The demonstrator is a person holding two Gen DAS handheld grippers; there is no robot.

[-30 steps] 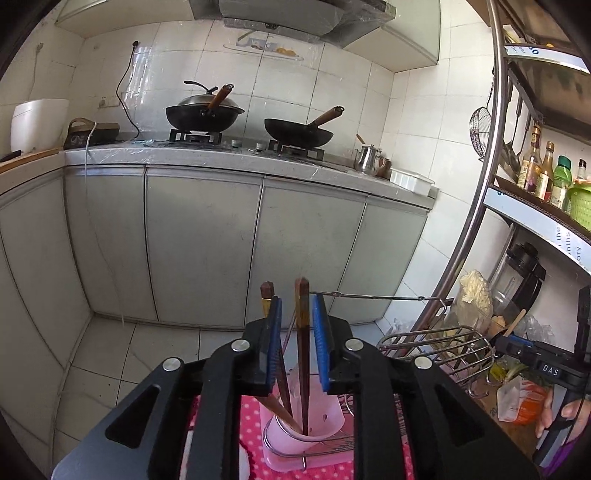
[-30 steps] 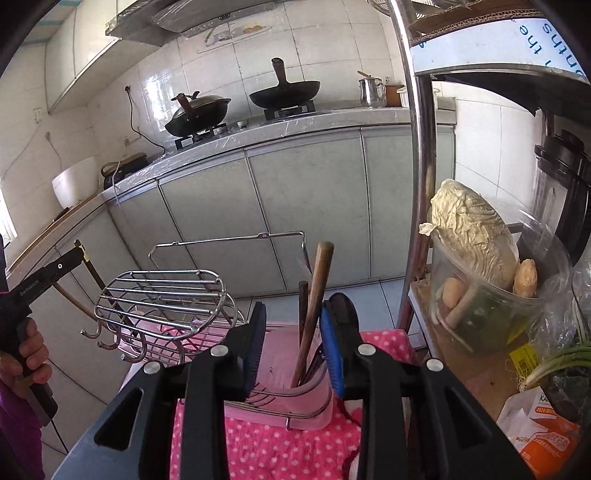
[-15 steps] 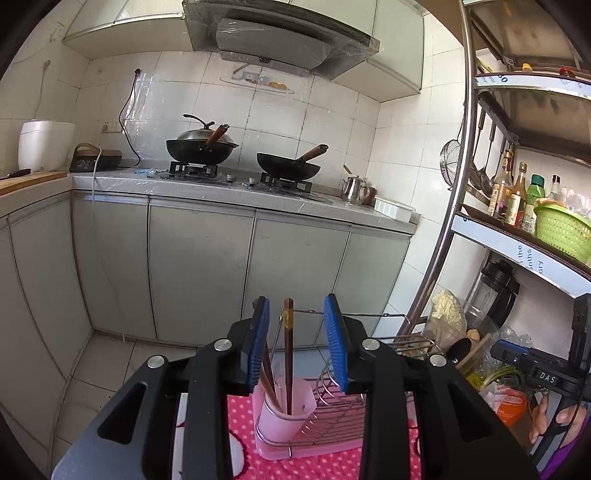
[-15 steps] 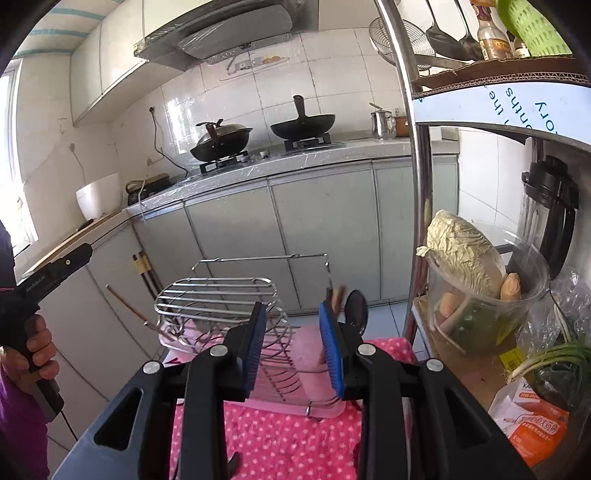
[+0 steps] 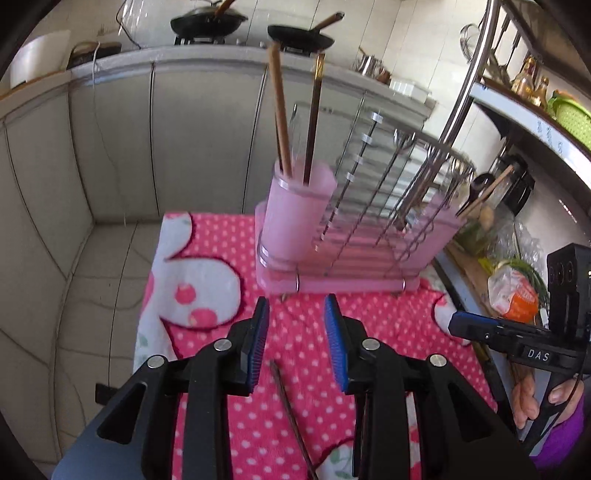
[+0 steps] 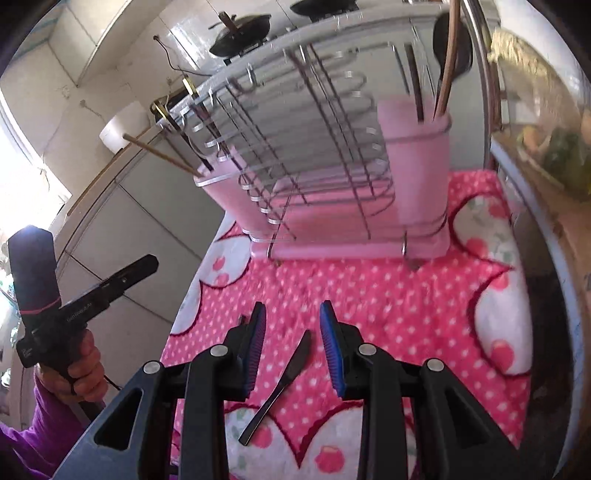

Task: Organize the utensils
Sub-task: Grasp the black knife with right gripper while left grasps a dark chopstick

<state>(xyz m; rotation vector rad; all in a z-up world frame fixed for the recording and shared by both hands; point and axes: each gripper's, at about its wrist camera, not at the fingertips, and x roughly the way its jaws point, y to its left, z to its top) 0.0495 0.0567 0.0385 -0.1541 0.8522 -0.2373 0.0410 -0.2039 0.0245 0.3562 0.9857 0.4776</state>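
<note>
A pink dish rack with wire dividers (image 5: 369, 221) (image 6: 314, 166) stands on a pink polka-dot cloth (image 5: 229, 258) (image 6: 369, 295). Its pink cup (image 5: 299, 214) holds upright chopsticks (image 5: 280, 110); its other cup (image 6: 417, 162) holds a ladle (image 6: 452, 40) and sticks. My left gripper (image 5: 297, 343) is open and empty above a dark chopstick (image 5: 291, 413) lying on the cloth. My right gripper (image 6: 291, 343) is open and empty above a dark table knife (image 6: 280, 384) lying on the cloth.
Grey kitchen cabinets with woks (image 5: 207, 20) stand behind. A metal shelf post (image 5: 461, 92) and shelves with bottles, a blender and vegetables (image 6: 546, 147) flank the right. The cloth's left edge drops to the tiled floor (image 5: 92, 277).
Both grippers have pulled back from the rack's cups and tilted down toward the cloth. The left one let go of the chopsticks, which stay in the cup. Both are open.
</note>
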